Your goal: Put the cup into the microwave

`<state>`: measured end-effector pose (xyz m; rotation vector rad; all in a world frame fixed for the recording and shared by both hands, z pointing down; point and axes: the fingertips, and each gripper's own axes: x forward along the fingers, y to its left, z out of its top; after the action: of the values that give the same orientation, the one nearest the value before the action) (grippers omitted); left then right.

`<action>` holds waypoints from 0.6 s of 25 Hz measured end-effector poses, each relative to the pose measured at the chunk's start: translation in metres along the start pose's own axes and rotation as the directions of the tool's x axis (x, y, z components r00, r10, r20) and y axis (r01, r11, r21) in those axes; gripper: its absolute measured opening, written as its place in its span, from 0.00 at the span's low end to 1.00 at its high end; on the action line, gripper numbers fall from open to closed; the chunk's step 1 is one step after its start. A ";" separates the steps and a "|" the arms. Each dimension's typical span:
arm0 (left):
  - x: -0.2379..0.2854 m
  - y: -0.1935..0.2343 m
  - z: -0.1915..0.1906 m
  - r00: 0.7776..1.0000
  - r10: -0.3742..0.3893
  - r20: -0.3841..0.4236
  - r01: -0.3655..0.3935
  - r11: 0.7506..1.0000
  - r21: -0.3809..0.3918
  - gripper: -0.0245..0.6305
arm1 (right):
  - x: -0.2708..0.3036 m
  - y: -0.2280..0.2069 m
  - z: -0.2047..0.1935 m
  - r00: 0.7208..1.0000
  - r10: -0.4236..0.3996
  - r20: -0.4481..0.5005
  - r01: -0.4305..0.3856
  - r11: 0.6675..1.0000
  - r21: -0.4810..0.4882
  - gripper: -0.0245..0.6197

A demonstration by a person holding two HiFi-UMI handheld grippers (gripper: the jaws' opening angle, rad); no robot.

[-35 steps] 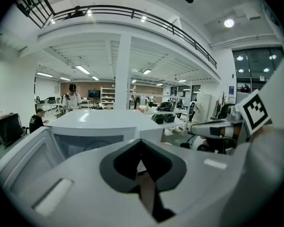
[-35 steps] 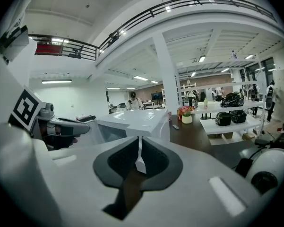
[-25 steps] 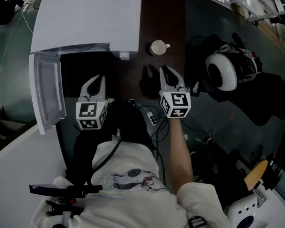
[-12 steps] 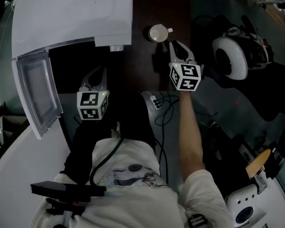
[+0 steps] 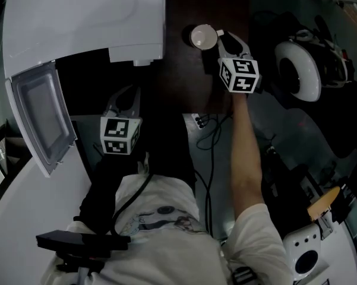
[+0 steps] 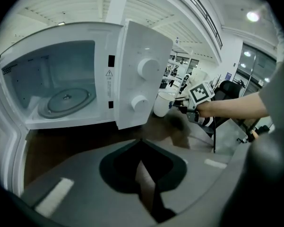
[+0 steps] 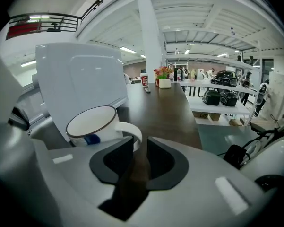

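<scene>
A white cup (image 5: 202, 36) with a dark rim stands upright on the dark wooden table (image 5: 196, 5), right of the white microwave (image 5: 89, 16). The microwave door (image 5: 38, 120) hangs open to the left, and the glass turntable (image 6: 66, 98) inside is bare. My right gripper (image 5: 227, 39) is at the cup's handle (image 7: 130, 132); its jaws stand a narrow gap apart with the handle just at their tips (image 7: 139, 145). My left gripper (image 5: 129, 92) hovers low in front of the microwave opening, jaws (image 6: 141, 143) meeting with nothing between them. The left gripper view also shows the cup (image 6: 161, 105).
The microwave's control panel with two knobs (image 6: 142, 82) stands between the cavity and the cup. The table's right edge runs close to the cup. A white round device (image 5: 297, 76) and dark gear lie on the floor to the right; a power strip with cables (image 5: 199, 122) lies below.
My right gripper has moved forward from the table's near side up to the cup's handle. The left gripper has stayed in front of the microwave.
</scene>
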<state>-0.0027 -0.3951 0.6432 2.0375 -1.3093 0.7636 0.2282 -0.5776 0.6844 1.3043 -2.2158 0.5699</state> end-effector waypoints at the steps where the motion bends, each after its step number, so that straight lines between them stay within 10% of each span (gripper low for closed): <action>1: 0.000 0.000 -0.001 1.000 0.001 -0.006 -0.001 1.000 0.000 0.04 | 0.003 -0.001 0.002 1.000 0.004 0.006 -0.004 1.000 -0.002 0.18; 15: -0.005 -0.008 -0.011 0.999 0.007 -0.040 -0.007 1.000 -0.001 0.04 | 0.001 0.002 0.004 0.996 0.071 0.054 -0.074 0.996 0.051 0.09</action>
<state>0.0010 -0.3815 0.6459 2.0076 -1.2952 0.8024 0.2256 -0.5796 0.6814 1.2823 -2.3132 0.6322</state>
